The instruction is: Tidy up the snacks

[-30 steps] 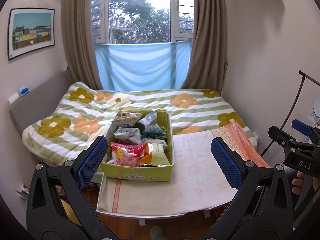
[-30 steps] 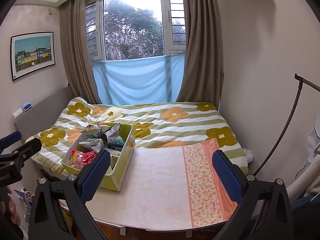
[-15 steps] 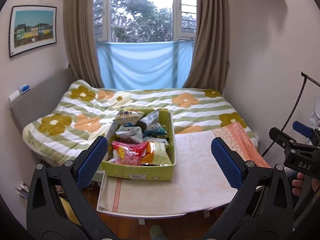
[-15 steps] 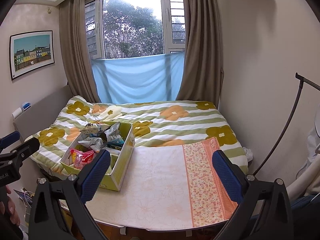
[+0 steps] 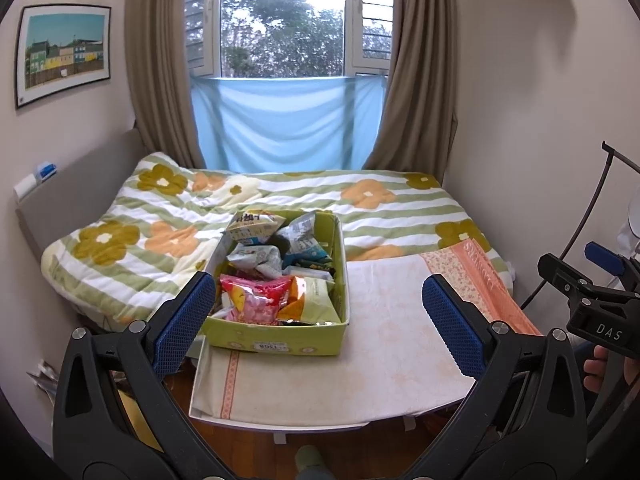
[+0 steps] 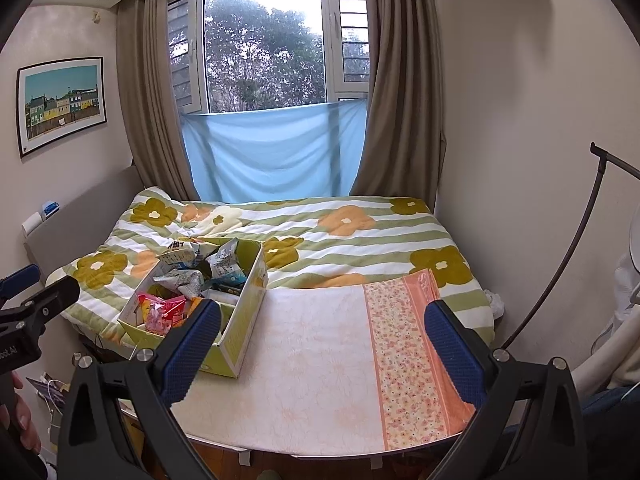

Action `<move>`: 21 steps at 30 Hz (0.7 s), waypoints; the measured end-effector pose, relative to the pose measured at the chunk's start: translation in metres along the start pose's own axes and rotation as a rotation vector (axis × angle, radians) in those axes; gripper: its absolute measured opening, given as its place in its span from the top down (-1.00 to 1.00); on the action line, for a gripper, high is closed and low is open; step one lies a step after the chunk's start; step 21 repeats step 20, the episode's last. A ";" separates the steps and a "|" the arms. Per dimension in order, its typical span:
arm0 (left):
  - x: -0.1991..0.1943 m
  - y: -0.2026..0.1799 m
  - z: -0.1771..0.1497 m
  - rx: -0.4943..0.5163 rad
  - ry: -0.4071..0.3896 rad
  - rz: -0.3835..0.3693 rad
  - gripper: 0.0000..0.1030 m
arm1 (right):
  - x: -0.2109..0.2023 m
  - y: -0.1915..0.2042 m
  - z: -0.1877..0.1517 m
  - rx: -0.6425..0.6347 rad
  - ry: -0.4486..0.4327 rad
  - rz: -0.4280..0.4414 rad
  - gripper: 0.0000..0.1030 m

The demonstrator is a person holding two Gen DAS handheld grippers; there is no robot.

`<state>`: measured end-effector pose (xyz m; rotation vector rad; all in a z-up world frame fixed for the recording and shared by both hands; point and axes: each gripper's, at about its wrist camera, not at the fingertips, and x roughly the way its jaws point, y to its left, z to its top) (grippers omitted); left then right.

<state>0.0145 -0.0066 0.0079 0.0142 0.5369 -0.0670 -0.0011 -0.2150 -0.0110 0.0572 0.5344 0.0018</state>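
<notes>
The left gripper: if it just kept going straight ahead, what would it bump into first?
Probably the green snack box, which sits between the open left gripper fingers; depth is uncertain.

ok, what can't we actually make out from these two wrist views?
- Snacks low in the green box: both views, buried under the pink bag and other packets.
- Box label: left wrist view, too small to read.
- Table legs: cut off by the bottom edge.
- Left gripper and right gripper: both open, empty.
</notes>
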 end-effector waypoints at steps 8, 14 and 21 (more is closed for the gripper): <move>0.010 0.001 -0.002 -0.022 0.025 0.009 -0.99 | 0.003 0.000 -0.001 0.002 0.008 -0.010 -0.97; 0.013 -0.005 -0.001 -0.006 0.041 0.035 -0.99 | 0.004 -0.001 0.000 0.003 0.019 -0.007 -0.97; 0.011 -0.002 -0.003 -0.026 0.019 0.013 -0.99 | 0.005 -0.002 -0.001 0.008 0.018 0.001 -0.97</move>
